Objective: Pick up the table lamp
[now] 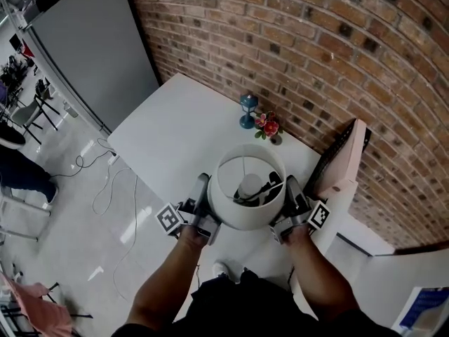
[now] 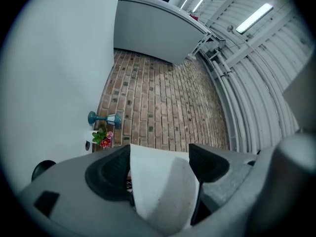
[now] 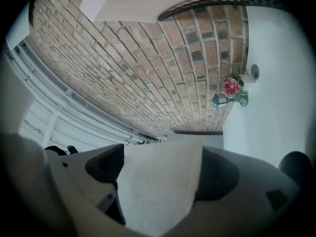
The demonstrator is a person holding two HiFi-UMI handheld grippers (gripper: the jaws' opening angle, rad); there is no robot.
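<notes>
The table lamp's white drum shade [image 1: 245,216] is seen from above in the head view, with its bulb [image 1: 250,185] and dark fittings showing inside. My left gripper [image 1: 203,206] is shut on the shade's left wall, and my right gripper [image 1: 290,206] is shut on its right wall. Filling the gap between the two dark pads in the left gripper view [image 2: 160,164] is the white shade wall [image 2: 160,196]. The right gripper view [image 3: 160,167] shows the same, with the shade wall [image 3: 158,191] held between its pads. The lamp's base is hidden under the shade.
Below lies a white table [image 1: 175,139] set against a brick wall [image 1: 316,55]. A small blue lantern [image 1: 247,111] and a pot of pink flowers [image 1: 268,126] stand at its far edge. A pale board [image 1: 347,160] leans at the right. Cables [image 1: 105,181] trail on the floor at the left.
</notes>
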